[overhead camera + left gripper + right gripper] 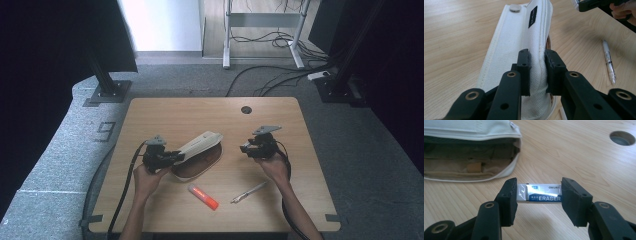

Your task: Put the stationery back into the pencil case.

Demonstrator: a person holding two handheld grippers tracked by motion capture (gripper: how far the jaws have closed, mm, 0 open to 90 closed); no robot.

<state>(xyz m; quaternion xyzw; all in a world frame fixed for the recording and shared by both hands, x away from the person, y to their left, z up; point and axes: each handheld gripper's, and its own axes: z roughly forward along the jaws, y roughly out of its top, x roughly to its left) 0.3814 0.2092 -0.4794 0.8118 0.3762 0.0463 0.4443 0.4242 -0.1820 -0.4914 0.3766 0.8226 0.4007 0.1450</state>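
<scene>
A cream fabric pencil case (pixel 200 150) lies open at the middle of the table, its brown inside (pixel 466 165) facing my right gripper. My left gripper (pixel 172 156) is shut on the raised lid (pixel 524 37) of the case, whose cloth is pinched between the two pads (pixel 524 67). My right gripper (pixel 245 148) hovers to the right of the case, shut on a white and blue eraser (pixel 540 193) held lengthwise between its pads. An orange highlighter (pixel 203 196) and a clear pen (pixel 249 192) lie on the wood near the front.
The wooden table (pixel 165 115) has a round cable hole (pixel 246 109) at its back edge. Grey carpet, black stand feet and loose cables surround it. The pen (pixel 609 60) lies just right of the case.
</scene>
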